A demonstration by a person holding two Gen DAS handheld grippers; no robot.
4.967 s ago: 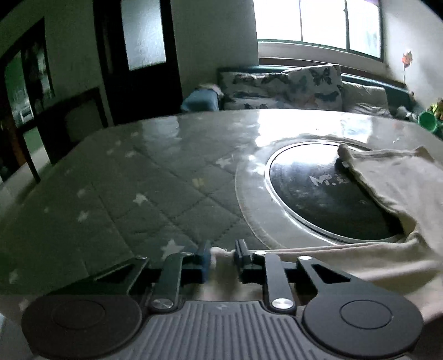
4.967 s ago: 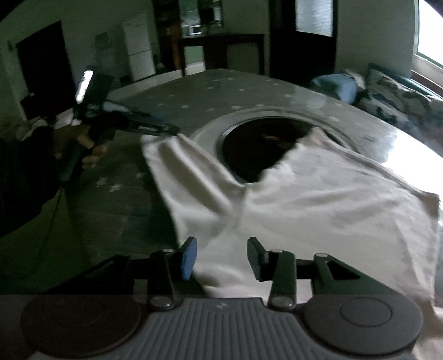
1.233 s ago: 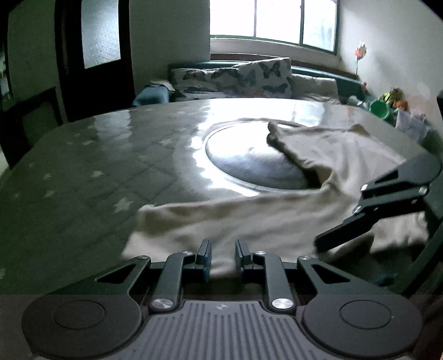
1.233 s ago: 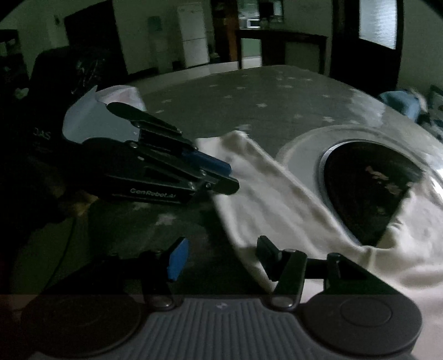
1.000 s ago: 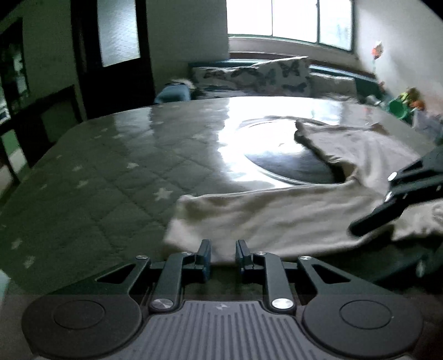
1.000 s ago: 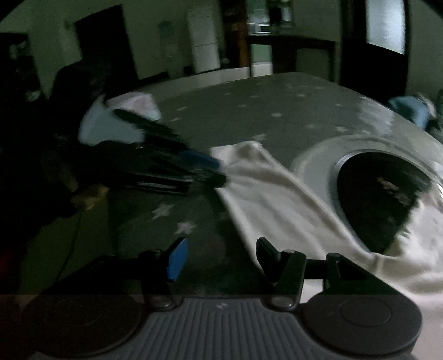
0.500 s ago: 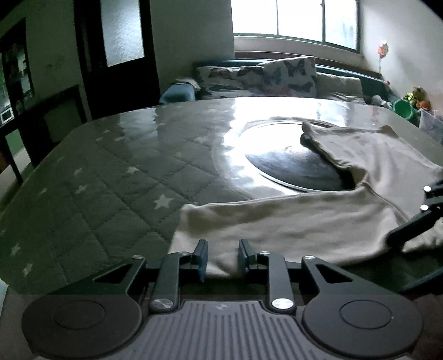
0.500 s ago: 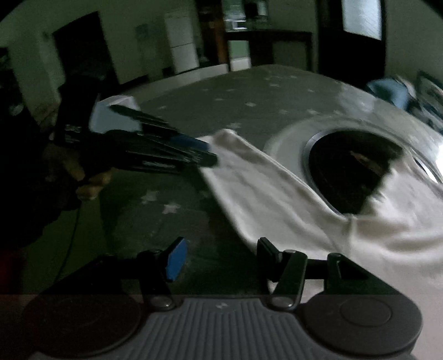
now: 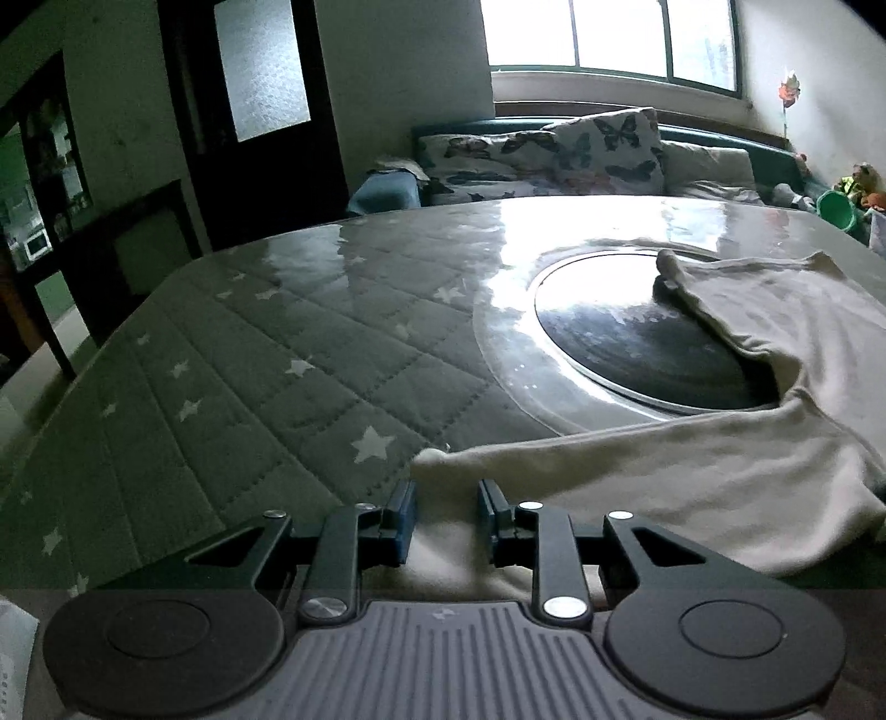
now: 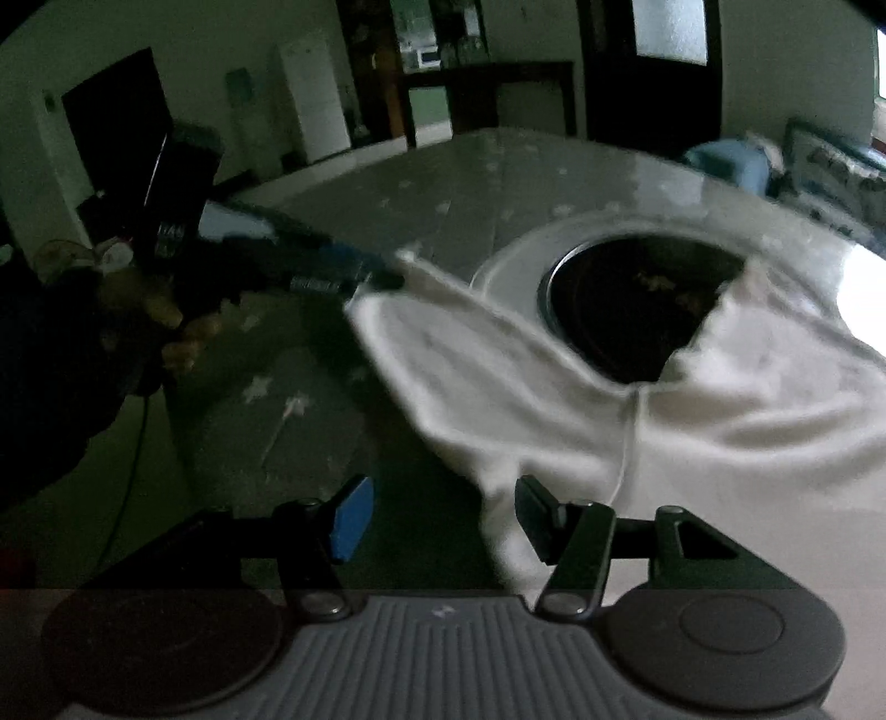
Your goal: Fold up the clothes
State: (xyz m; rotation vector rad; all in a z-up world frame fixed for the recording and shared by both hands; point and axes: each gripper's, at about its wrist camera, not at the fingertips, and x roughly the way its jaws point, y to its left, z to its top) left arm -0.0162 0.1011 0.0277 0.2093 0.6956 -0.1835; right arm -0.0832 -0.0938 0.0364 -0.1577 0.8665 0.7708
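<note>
1. Cream shirt (image 9: 686, 471) spread over bench (image 9: 288, 354) at near right part, one sleeve stretched along near edge, body partly covering dark round inset (image 9: 637, 343).
2. Left tongs (image 9: 446, 512) narrowly parted, sleeve end lying between the pads; firm grip or not, cannot tell.
3. Right tongs (image 10: 437, 518) wide apart, holding nothing, low over shirt fold near bench edge, cloth just beside one pad.
4. Sofa (image 9: 554, 160) beyond far edge, under window.

Both fisheye views sit low, close over the grey star-quilted table (image 9: 277, 354). The left wrist view faces the bright window (image 9: 609, 33); the right faces the white refrigerator (image 10: 313, 99). The 2 share the table's round black glass inset (image 9: 637, 343) (image 10: 637, 299).
</note>
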